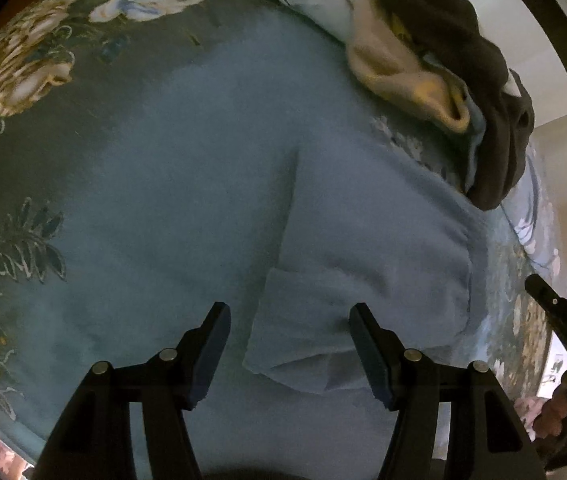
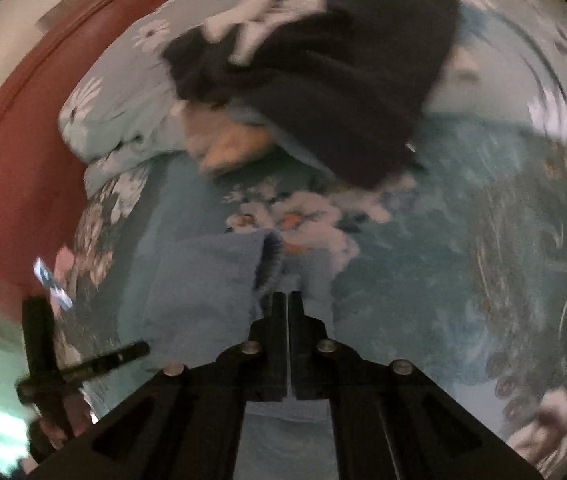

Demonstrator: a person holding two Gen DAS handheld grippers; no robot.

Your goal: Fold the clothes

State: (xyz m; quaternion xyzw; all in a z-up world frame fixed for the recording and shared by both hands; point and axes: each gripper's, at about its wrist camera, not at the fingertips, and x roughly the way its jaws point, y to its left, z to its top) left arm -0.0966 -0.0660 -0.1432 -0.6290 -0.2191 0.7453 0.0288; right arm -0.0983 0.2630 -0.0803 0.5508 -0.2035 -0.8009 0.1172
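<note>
while the soft blue fleece garment (image 1: 211, 208) lies ahead, the left gripper (image 1: 289, 354) is wide open, holding nothing; the right gripper (image 2: 287, 316) is closed, whether pinching its edge is unclear.

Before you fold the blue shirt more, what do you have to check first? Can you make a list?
1. Left gripper open over the blue shirt: ok.
2. Right gripper shut: ok; whether it pinches cloth: cannot tell.
3. Shirt lying flat on the bedspread: mostly ok, one flap is folded over near the left gripper.
4. Pile of other clothes off the shirt: not ok, it looks to overlap the shirt's far edge.
5. Right view sharp enough to aim: not ok, blurred.
</note>
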